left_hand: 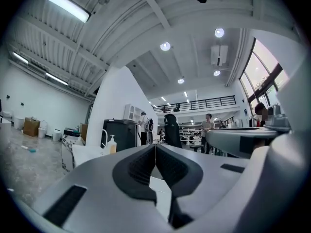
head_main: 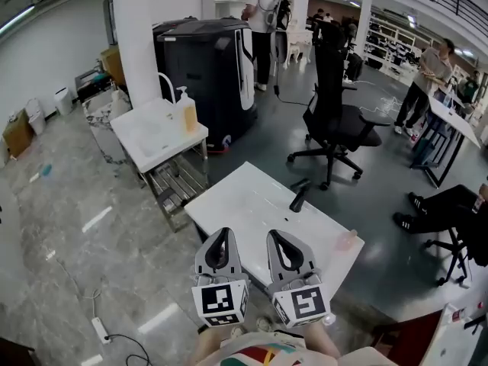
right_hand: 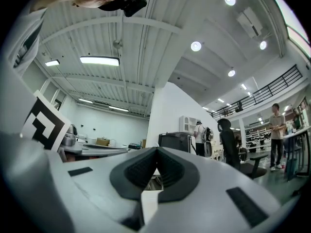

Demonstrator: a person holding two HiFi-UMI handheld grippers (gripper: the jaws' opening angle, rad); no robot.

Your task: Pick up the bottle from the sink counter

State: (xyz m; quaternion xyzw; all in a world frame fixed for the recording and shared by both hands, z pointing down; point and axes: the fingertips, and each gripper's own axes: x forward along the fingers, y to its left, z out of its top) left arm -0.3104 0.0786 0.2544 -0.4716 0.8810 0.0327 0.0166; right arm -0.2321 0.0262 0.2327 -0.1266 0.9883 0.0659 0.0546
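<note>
Both grippers are held side by side low in the head view, the left gripper point(head_main: 221, 235) and the right gripper point(head_main: 280, 239), each with its jaws pressed together on nothing and pointing level across the room. Just beyond them lies a white table point(head_main: 236, 204), and farther off to the left stands the sink counter point(head_main: 145, 139), well apart from both grippers. The bottle point(head_main: 187, 114) stands upright at that counter's far right corner, its long axis vertical and its pump head on top, with a black cabinet point(head_main: 202, 63) just behind it.
</note>
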